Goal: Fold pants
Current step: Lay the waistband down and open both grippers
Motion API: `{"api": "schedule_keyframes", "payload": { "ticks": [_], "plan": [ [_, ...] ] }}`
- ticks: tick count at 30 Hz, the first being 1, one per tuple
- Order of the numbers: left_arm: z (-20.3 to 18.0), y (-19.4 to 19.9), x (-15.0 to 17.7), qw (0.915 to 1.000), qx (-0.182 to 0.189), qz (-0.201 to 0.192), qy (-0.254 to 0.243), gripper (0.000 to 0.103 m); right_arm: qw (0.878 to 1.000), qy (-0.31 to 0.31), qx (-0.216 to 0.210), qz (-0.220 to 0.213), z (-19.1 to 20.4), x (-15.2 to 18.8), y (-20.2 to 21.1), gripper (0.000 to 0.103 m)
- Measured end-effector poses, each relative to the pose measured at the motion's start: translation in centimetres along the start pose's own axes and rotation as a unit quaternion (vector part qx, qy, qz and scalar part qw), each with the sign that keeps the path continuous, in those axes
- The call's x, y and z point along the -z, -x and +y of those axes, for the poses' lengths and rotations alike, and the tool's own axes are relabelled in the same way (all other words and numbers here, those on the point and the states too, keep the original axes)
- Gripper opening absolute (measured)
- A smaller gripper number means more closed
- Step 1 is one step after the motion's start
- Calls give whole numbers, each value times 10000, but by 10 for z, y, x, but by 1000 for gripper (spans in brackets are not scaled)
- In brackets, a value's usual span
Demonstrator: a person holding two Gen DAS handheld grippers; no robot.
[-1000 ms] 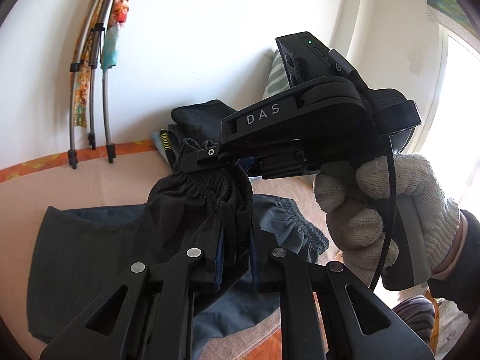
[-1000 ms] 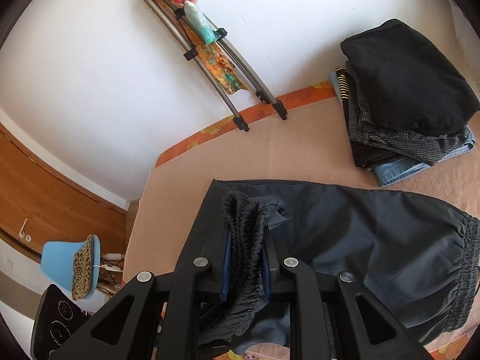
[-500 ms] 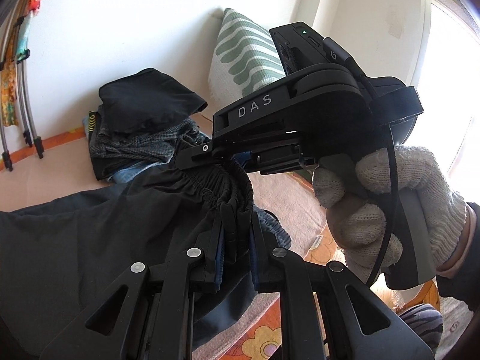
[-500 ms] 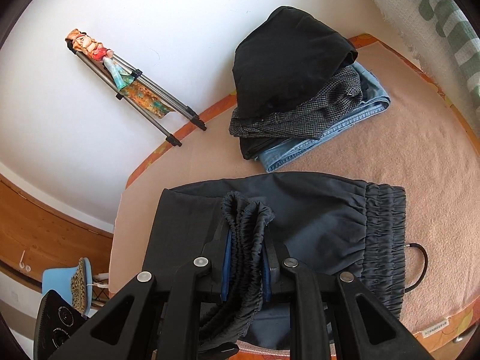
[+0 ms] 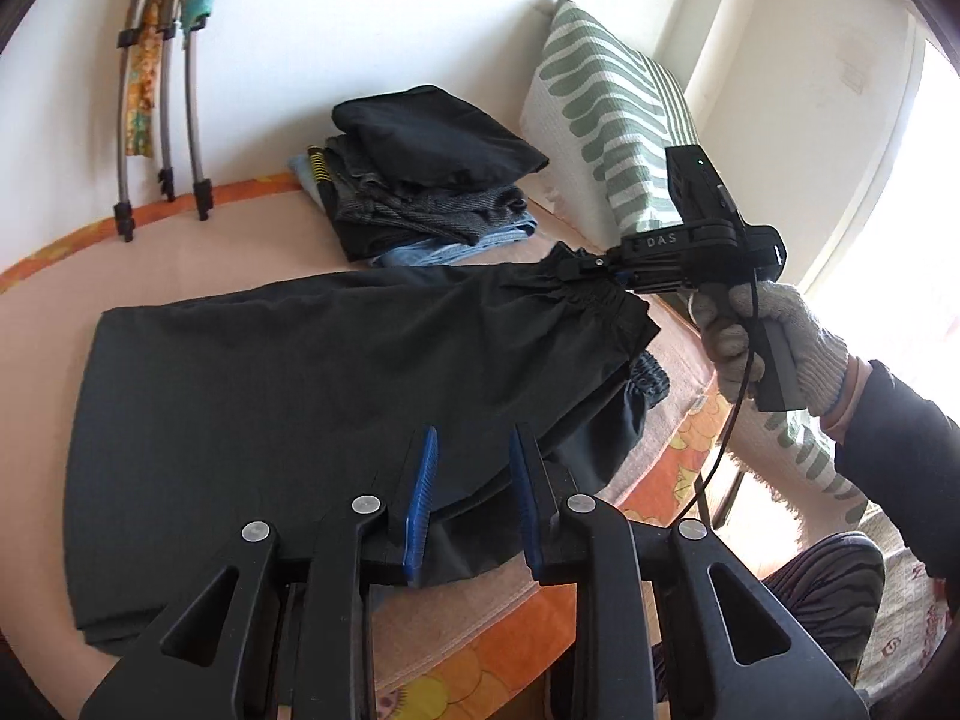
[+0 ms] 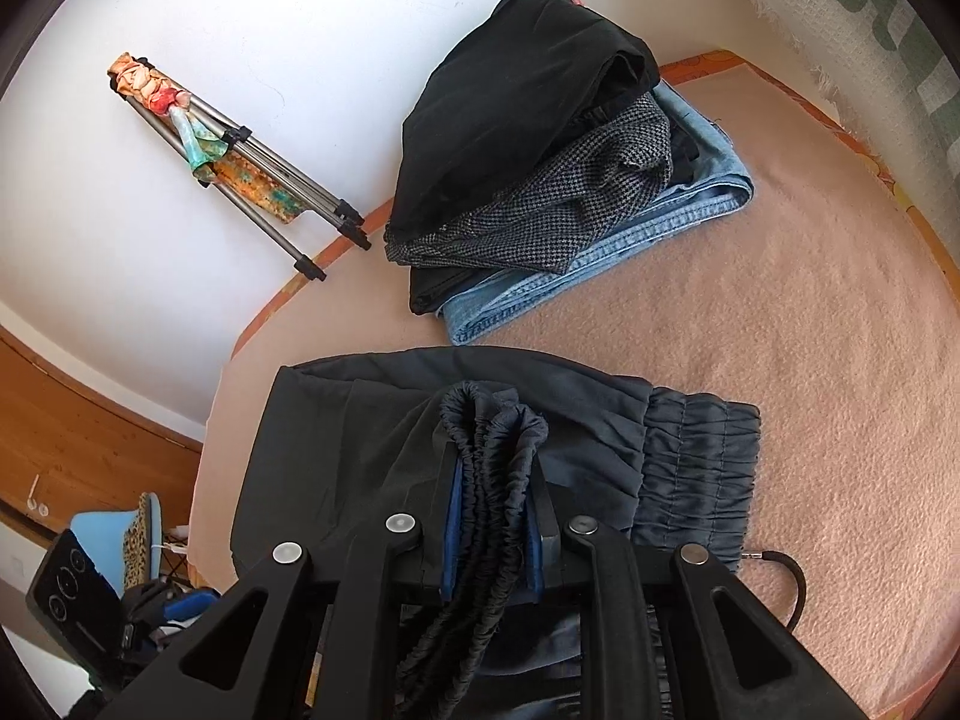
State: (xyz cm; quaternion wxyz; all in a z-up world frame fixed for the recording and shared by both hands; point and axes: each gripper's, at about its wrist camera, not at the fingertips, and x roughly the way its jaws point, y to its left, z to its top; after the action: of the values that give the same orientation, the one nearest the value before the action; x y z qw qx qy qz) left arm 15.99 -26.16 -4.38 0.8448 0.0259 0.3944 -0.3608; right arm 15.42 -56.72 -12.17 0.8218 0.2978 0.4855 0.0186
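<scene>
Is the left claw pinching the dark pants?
No, the left claw is open, its blue pads apart above the dark pants, gripping nothing.

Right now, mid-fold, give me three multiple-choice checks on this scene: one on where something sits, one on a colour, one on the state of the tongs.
1. Where is the stack of folded clothes?
A. Near the wall, beyond the pants
B. On the blue chair
C. Under the pants

2. What colour is the bottom garment in that stack?
A. Red
B. Light blue denim
C. White

3. How are the tongs set?
A. Both open
B. Both shut on fabric
C. Left open, right shut on the cuff

Answers:
1 A: it sits on the bed by the wall, past the pants.
2 B: faded blue denim shows underneath.
3 C: the left tongs gape with nothing between them; the right tongs pinch the elastic cuff.
</scene>
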Motion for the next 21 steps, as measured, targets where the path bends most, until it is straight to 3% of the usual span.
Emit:
{"api": "schedule_keyframes", "payload": {
  "ticks": [2,6,11,14,17,21],
  "plan": [
    [30,15,3,9989,-452,-79,114,23,9983,25,570,74,-7,2,2,41],
    [88,41,17,9915,-1123,-207,616,34,9949,77,994,-177,-5,15,21,42],
    [140,50,39,9786,-1749,-248,1059,34,9898,726,1152,-428,38,39,32,42],
    [163,43,49,9740,-1817,-94,1346,46,9911,916,942,-213,60,52,16,42],
    [183,39,60,9692,-1764,54,1718,48,9868,1080,1196,128,65,64,-9,41],
    [206,34,74,9600,-1553,205,2321,50,9877,717,1323,420,45,73,-30,35]
  ]
}}
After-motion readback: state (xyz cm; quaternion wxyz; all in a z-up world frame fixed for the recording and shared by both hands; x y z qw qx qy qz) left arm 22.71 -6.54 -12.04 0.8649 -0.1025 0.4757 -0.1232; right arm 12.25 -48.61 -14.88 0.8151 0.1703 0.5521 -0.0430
